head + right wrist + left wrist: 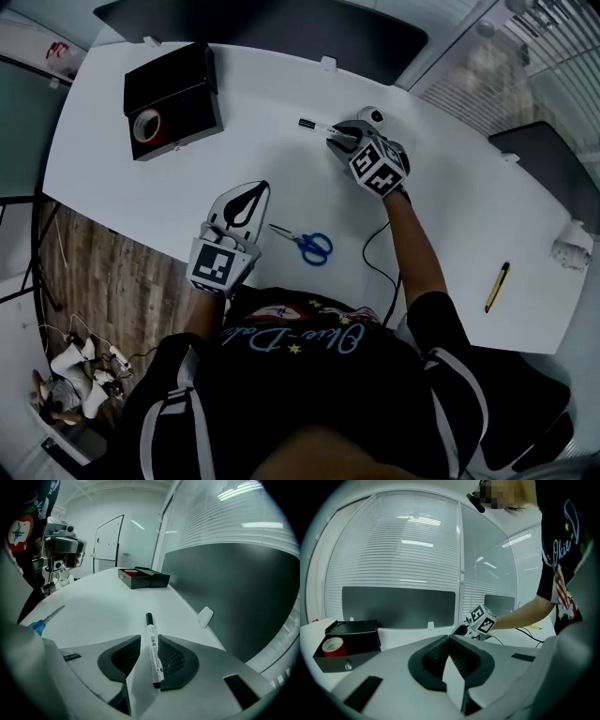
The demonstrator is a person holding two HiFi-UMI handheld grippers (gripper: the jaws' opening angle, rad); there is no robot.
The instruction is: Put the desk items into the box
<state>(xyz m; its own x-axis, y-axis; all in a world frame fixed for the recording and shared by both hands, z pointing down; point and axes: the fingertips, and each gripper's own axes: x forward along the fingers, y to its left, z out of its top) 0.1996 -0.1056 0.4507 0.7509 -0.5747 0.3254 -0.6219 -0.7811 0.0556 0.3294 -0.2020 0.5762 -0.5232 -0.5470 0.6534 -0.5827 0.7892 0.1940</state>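
Box [173, 98] sat far left on the worktop [450, 225], tape roll [147, 125] inside. My left gripper [246, 199] hung empty, jaws closed tip to tip, scissors [305, 244] just beside it. My right gripper [337, 141] had its jaws spread around the marker [153, 653], not squeezing. Marker looked light, stiff, smooth, likely to roll; best pinched mid-barrel, across its length.

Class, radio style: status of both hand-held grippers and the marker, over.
Right hand-held gripper open, white black-capped marker pen between its jaws, on the white desk. Left hand-held gripper shut, empty. Nothing lies between marker and open black box.
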